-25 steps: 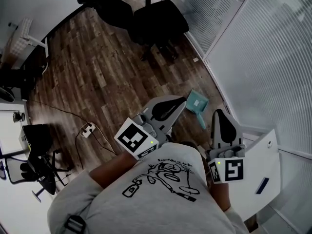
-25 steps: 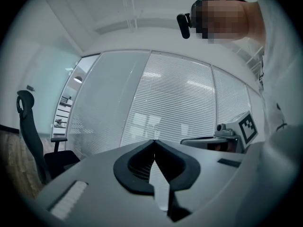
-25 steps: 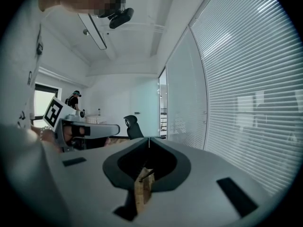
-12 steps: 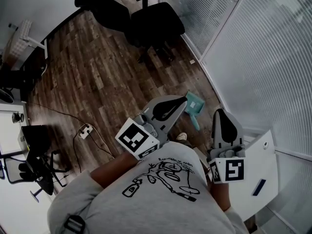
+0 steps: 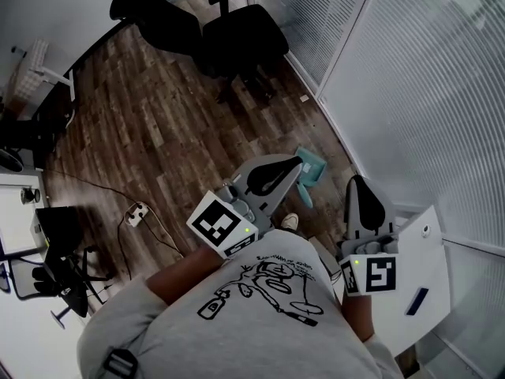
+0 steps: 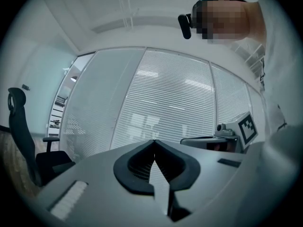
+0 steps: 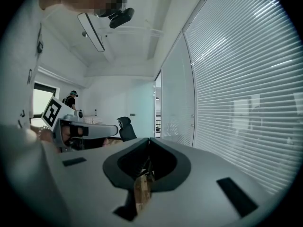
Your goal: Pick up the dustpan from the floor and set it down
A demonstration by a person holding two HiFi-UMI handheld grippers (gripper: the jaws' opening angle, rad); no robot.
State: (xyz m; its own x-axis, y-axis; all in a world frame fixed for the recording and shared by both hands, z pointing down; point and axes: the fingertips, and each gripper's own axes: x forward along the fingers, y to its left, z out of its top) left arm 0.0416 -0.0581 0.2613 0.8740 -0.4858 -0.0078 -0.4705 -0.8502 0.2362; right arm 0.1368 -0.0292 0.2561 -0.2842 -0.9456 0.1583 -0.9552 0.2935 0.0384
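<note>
A teal dustpan (image 5: 314, 167) lies on the wooden floor near the foot of the glass wall, its handle pointing toward me. In the head view my left gripper (image 5: 297, 162) is held level high above the floor, and its tip overlaps the dustpan's left edge in the picture. My right gripper (image 5: 357, 182) is held to the right of the dustpan, also well above the floor. Both hold nothing. In the left gripper view the left gripper (image 6: 154, 141) has its jaws meeting at the tip. The right gripper (image 7: 149, 139) looks the same in the right gripper view. Neither gripper view shows the dustpan.
Two black office chairs (image 5: 237, 34) stand beyond the dustpan. A power strip (image 5: 139, 210) with a cable lies on the floor at left. A white tabletop (image 5: 426, 263) is under my right hand. Blinds on a glass wall (image 5: 410, 93) run along the right. A shoe (image 5: 290, 222) shows below.
The person has walked forward. In the head view the dustpan has slid left and up toward the left gripper's tip, and the chairs have shifted left. Both grippers stay shut.
</note>
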